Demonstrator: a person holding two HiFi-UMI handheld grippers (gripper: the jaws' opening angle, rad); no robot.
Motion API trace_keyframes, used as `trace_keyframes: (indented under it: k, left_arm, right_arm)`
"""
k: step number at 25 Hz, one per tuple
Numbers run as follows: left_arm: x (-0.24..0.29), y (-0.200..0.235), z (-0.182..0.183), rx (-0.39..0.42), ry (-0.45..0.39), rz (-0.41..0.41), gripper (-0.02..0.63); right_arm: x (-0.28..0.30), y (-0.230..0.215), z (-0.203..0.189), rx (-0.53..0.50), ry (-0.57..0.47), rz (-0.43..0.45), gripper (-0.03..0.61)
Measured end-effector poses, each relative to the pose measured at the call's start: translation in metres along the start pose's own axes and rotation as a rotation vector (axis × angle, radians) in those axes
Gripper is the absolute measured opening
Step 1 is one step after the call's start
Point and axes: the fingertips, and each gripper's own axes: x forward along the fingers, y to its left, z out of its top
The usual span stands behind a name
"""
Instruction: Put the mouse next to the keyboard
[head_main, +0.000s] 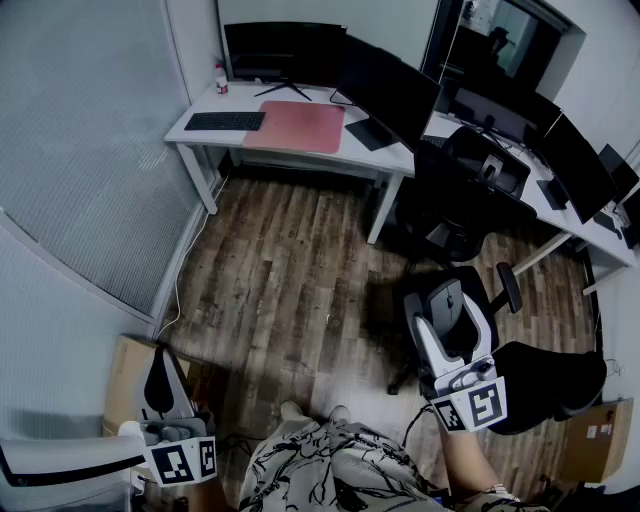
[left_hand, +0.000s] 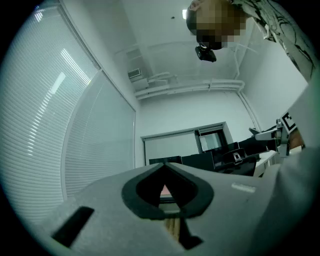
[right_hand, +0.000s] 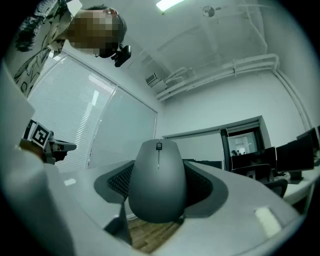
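Ahead, white desk (head_main: 205, 100) holds keyboard (head_main: 225, 121), pink mat (head_main: 295, 126); wood floor (head_main: 290, 260) below.

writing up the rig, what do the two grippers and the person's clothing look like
Both the left gripper and right gripper have pale grey bodies, black-lined fingers and a white cube with black square markers. The person wears a black-and-white patterned top.
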Motion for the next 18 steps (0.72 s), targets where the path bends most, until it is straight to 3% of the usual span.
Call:
trace_keyframes:
  k: [18]
  left_arm:
    - [0.01,0.016,-0.007,-0.005,0.007,-0.009,-0.002]
  right_arm:
    - [0.013,0.006,-0.002,0.034,-0.003,-0.03,0.302]
